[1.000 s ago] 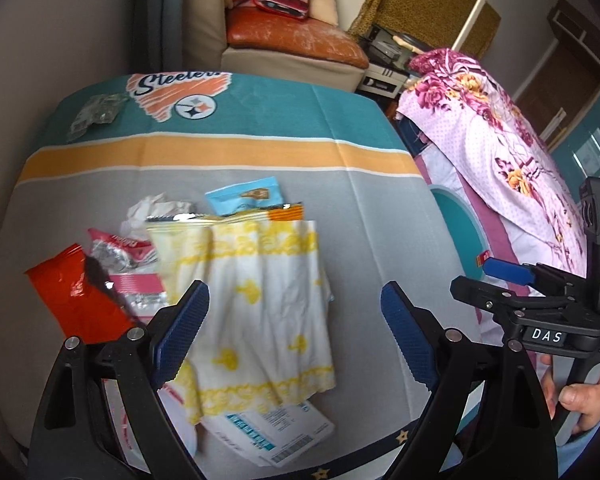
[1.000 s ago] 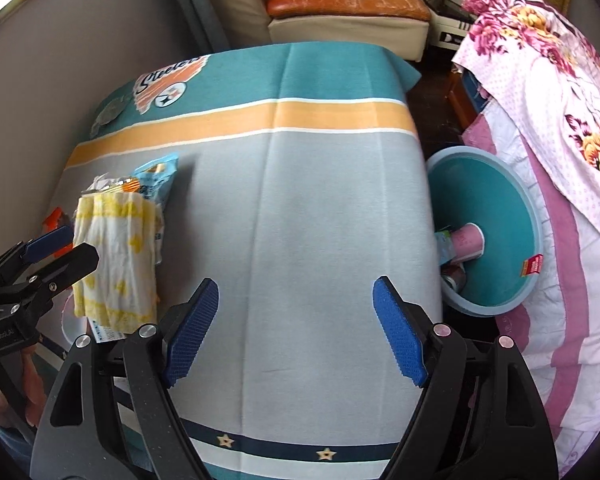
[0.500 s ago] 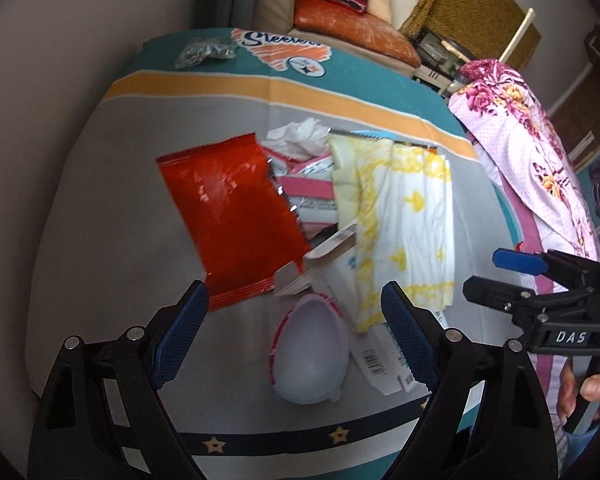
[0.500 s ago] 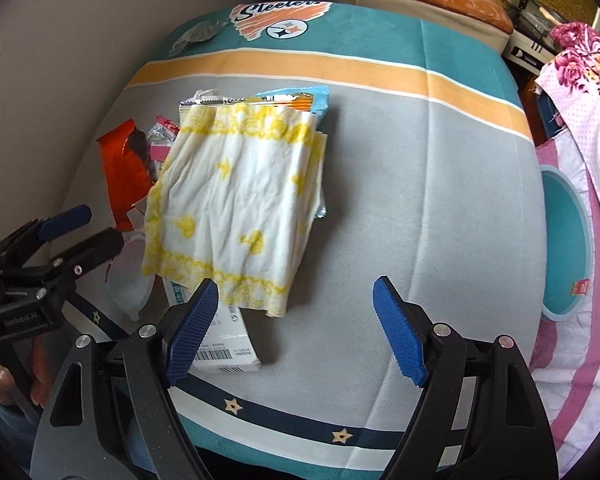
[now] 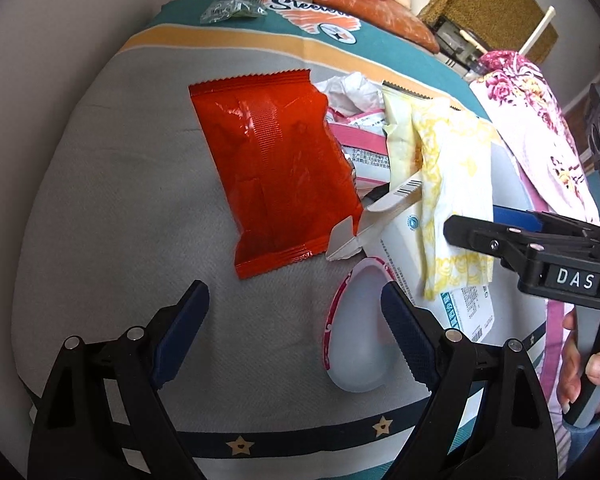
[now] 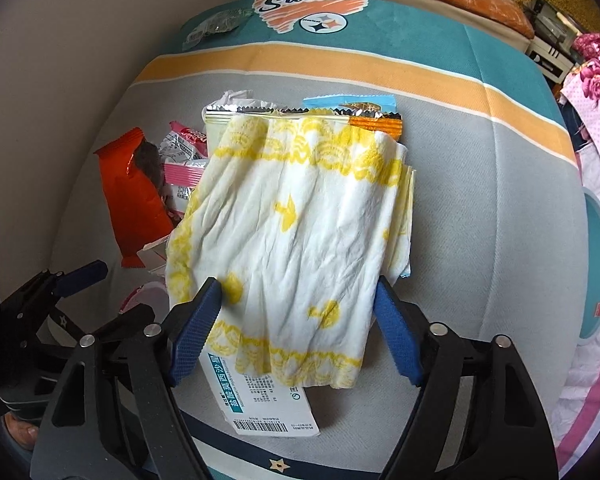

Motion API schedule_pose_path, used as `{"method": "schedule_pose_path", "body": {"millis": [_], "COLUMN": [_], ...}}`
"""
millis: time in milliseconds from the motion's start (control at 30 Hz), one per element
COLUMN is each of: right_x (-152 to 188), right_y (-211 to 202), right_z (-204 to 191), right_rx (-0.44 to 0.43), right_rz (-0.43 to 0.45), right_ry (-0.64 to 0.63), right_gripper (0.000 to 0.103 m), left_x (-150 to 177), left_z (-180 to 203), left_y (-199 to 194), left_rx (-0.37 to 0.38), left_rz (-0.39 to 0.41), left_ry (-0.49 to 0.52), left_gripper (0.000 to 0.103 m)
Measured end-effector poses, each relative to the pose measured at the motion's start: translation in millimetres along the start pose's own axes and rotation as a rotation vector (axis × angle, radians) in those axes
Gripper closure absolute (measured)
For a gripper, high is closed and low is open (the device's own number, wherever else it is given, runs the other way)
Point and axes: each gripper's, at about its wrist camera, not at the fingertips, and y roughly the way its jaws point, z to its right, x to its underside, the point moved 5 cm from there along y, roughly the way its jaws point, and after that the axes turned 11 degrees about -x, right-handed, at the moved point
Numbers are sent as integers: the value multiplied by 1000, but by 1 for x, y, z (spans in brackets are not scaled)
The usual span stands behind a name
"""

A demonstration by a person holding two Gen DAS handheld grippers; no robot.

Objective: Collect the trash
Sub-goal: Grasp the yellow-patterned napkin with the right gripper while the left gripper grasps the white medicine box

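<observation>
Hovering over the near part of a table (image 6: 500, 208) draped in a grey, orange and teal cloth, the right gripper (image 6: 296, 332) is pointing steeply down with its blue pads straddling the near end of a white-and-yellow crumpled napkin (image 6: 300, 232); its jaws are closing, and the napkin is lying between them, though the pads are not yet pressing on it. The napkin is lying on top of the trash pile near the table's middle, covering a pale yellow wrapper (image 6: 220, 120), a blue-and-orange packet (image 6: 364, 110) toward the far edge and a white printed box (image 6: 268, 404) that is sticking out toward the near edge.

The left gripper (image 5: 294, 336) is standing wide, gripping nothing, over bare cloth near the near edge. Its right pad is overlapping a translucent oval lid with a red rim (image 5: 356, 328) in the view; I cannot tell whether they are touching. A red foil wrapper (image 5: 276, 176) is lying flat beyond it, left of the pile, with pink-and-white packets (image 5: 360, 144) and a crumpled tissue (image 5: 350, 90) between it and the napkin. A small clear bag (image 5: 230, 10) is sitting at the far left corner.
</observation>
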Motion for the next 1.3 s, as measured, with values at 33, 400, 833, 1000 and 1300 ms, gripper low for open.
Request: {"method": "schedule_pose_path", "body": {"millis": [33, 400, 833, 1000, 1300], "right_x": [0, 0, 18, 29, 50], "right_y": [-1, -35, -69, -82, -92], "right_z": [2, 20, 55, 72, 103], "right_rx": [3, -11, -34, -59, -108], "right_rz": [7, 73, 131, 151, 174], "right_ry": [0, 9, 36, 48, 69], "right_gripper": [46, 93, 96, 96, 96], "left_x": [0, 1, -2, 8, 27], "left_z": [0, -3, 52, 92, 98], "left_y": [2, -1, -31, -27, 3], "left_rx": [0, -23, 109, 128, 7], "left_rz": [-5, 5, -17, -72, -154], "left_ry": [-1, -21, -12, 17, -121], "left_gripper": [15, 15, 15, 15, 15]}}
